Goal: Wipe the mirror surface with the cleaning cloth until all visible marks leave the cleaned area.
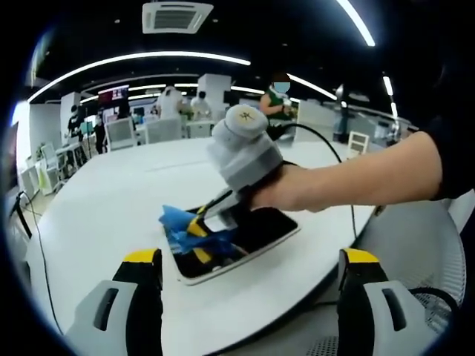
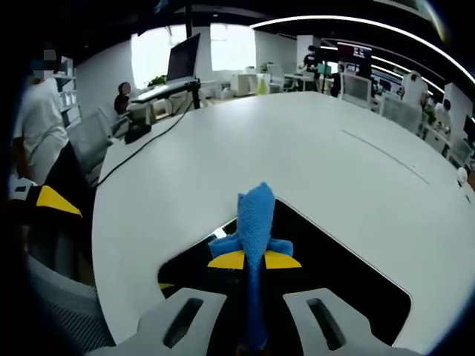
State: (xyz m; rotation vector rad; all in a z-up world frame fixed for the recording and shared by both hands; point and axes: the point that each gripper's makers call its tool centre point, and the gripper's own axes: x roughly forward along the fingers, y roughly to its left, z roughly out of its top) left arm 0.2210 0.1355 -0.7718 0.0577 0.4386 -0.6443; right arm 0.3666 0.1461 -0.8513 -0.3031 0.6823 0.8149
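With the right gripper [image 2: 254, 261] clamped on the cloth [image 2: 256, 222] and the left gripper [image 1: 251, 268] gaping idle, sweep flat across the mirror [image 2: 341, 259] toward 12 o'clock.

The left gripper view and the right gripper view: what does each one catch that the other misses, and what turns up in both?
Left gripper view alone: a hand holding the right gripper over the mirror, a ceiling air vent, and the left gripper, its fingers apart with nothing between them.

Right gripper view alone: a computer monitor on a desk.

Both: the blue cleaning cloth clamped in the right gripper's fingers, the dark mirror, and the white table.
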